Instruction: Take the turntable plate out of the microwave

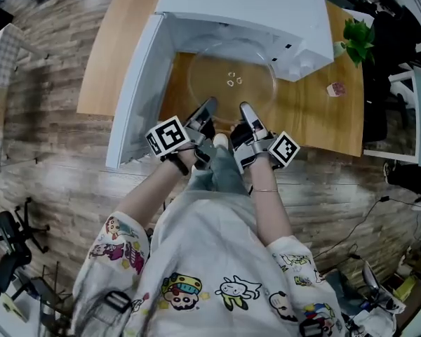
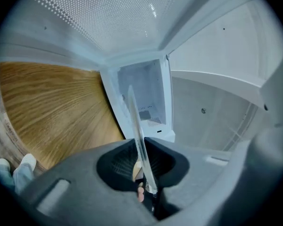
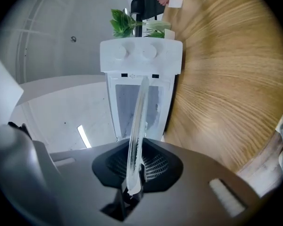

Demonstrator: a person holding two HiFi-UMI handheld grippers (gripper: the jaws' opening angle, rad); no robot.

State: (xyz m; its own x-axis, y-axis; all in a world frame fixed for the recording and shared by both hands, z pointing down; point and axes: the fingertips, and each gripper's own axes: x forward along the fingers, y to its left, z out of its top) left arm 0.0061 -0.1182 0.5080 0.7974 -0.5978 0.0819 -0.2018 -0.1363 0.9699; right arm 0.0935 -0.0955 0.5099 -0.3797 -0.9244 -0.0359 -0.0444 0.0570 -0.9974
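The clear glass turntable plate point(image 1: 231, 79) hangs level in front of the white microwave point(image 1: 245, 9), mostly outside its open cavity and above the wooden table point(image 1: 316, 121). My left gripper point(image 1: 207, 112) is shut on the plate's near rim at the left. My right gripper point(image 1: 244, 112) is shut on the same rim just to the right. In the left gripper view the plate point(image 2: 137, 126) runs edge-on between the pads of the left gripper point(image 2: 144, 173). The right gripper view shows the plate's edge point(image 3: 139, 117) clamped in the right gripper point(image 3: 134, 173), with the microwave point(image 3: 141, 55) behind.
The microwave door point(image 1: 137, 83) stands swung open at the left, beside my left gripper. A green plant point(image 1: 358, 37) and a small pink object point(image 1: 335, 88) sit at the table's right end. Chairs and cables lie on the floor around the table.
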